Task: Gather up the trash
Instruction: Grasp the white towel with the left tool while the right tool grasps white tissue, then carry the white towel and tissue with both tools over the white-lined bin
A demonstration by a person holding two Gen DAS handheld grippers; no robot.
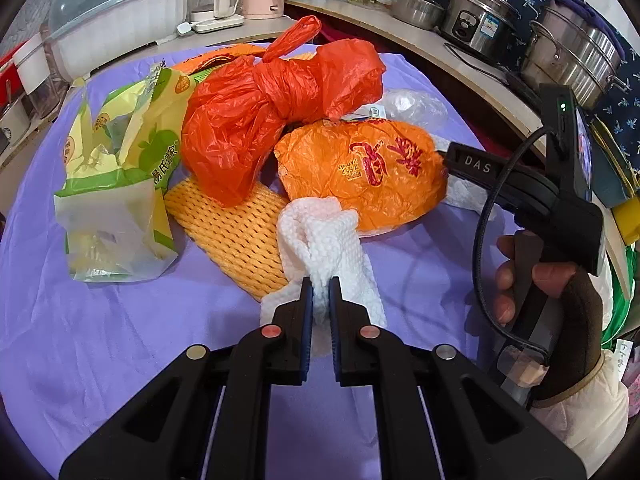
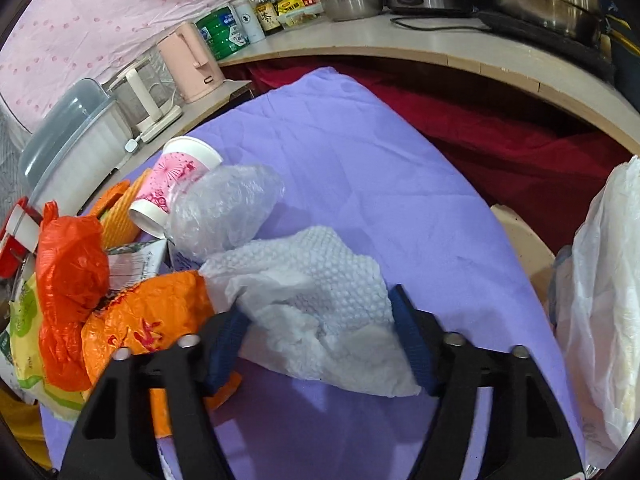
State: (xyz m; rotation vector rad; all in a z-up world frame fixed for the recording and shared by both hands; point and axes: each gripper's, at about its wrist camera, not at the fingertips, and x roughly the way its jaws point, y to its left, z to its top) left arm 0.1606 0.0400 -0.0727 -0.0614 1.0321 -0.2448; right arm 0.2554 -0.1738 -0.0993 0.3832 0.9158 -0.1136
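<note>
Trash lies piled on a purple cloth. My left gripper is shut on a crumpled white paper towel at the pile's near edge. Behind it lie an orange foam net, a knotted red plastic bag, an orange printed bag and a green-yellow snack wrapper. My right gripper is open, its fingers on either side of another white paper towel on the cloth. A clear plastic wad and a pink paper cup lie beyond it.
A counter curves behind with pots, bottles, a pink kettle and a lidded white container. A white plastic bag hangs at the right of the right wrist view. The right hand-held gripper's body shows in the left wrist view.
</note>
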